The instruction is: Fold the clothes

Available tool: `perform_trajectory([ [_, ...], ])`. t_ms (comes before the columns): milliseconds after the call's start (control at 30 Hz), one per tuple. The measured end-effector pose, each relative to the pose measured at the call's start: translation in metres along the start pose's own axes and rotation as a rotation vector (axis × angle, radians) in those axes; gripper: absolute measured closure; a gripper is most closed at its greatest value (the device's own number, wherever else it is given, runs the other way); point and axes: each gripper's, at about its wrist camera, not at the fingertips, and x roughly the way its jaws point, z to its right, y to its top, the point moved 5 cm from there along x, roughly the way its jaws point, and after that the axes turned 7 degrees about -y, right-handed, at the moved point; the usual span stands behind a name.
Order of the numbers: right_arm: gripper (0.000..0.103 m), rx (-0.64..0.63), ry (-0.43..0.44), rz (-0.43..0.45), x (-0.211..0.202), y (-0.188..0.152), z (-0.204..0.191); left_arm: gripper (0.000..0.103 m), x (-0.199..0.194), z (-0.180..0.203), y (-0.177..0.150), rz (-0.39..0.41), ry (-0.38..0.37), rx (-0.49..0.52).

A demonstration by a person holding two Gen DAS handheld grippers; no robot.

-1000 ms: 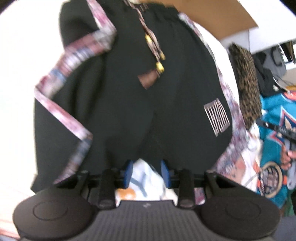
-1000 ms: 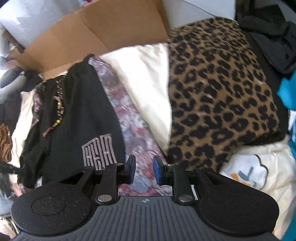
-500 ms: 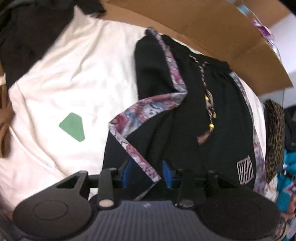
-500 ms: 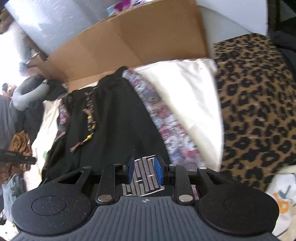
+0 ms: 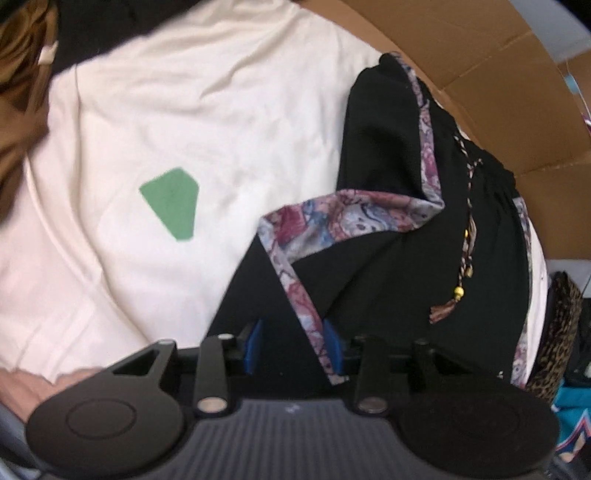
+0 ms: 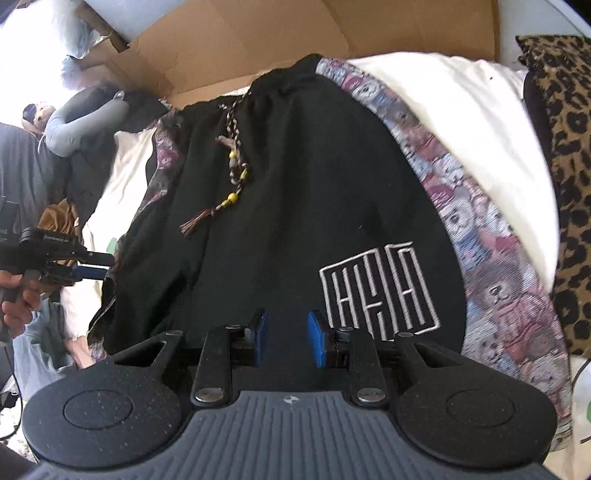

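Observation:
Black shorts [image 5: 388,277] with a patterned side stripe [image 5: 354,214] and a beaded drawstring [image 5: 460,291] lie flat on a white cloth [image 5: 184,110]. One leg's outer edge is folded over, so its stripe zigzags. My left gripper [image 5: 293,345] hovers open over that leg's hem corner, with the stripe's end between the jaws and no pad pressing. In the right wrist view the shorts [image 6: 280,221] show a white embroidered logo [image 6: 380,295]. My right gripper [image 6: 287,339] stands open over the black hem just left of the logo. The left gripper [image 6: 99,267] is at the shorts' far left edge.
A green patch [image 5: 171,201] marks the white cloth. Cardboard [image 6: 295,33] stands behind the shorts. A leopard-print cloth [image 6: 569,166] lies to the right, a teal garment [image 5: 572,417] at the lower right, and brown cloth [image 5: 18,92] at the far left. A person's hand [image 6: 18,295] holds the left gripper.
The left gripper swung from the shorts' middle hem to the left leg's striped corner. The right gripper moved left from the striped edge onto the black leg by the logo. Both stayed open.

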Motion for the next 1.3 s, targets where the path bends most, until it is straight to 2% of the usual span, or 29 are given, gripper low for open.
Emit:
perform_trajectory([
  [100,0.072,0.011,0.008,-0.01,0.003,-0.002,-0.003,0.067,0.002,0.005,-0.003,-0.001,-0.014,-0.008],
  [400,0.072,-0.01,-0.011,-0.028,0.009,-0.01,-0.006,0.075,0.011,0.006,-0.012,-0.022,0.017,-0.011],
  [467,0.072,-0.003,-0.008,-0.029,0.009,-0.011,-0.005,0.077,0.007,0.011,-0.014,-0.041,-0.072,0.041],
  [700,0.072,-0.001,0.019,-0.034,0.008,-0.015,-0.005,0.077,-0.013,0.001,-0.015,-0.008,-0.109,-0.007],
  [900,0.072,-0.003,0.019,-0.041,0.01,-0.018,-0.006,0.077,-0.01,0.005,-0.009,-0.007,-0.142,-0.007],
  [1300,0.072,-0.005,0.014,-0.065,0.017,-0.023,-0.004,0.077,0.015,0.009,-0.008,-0.049,-0.123,-0.018],
])
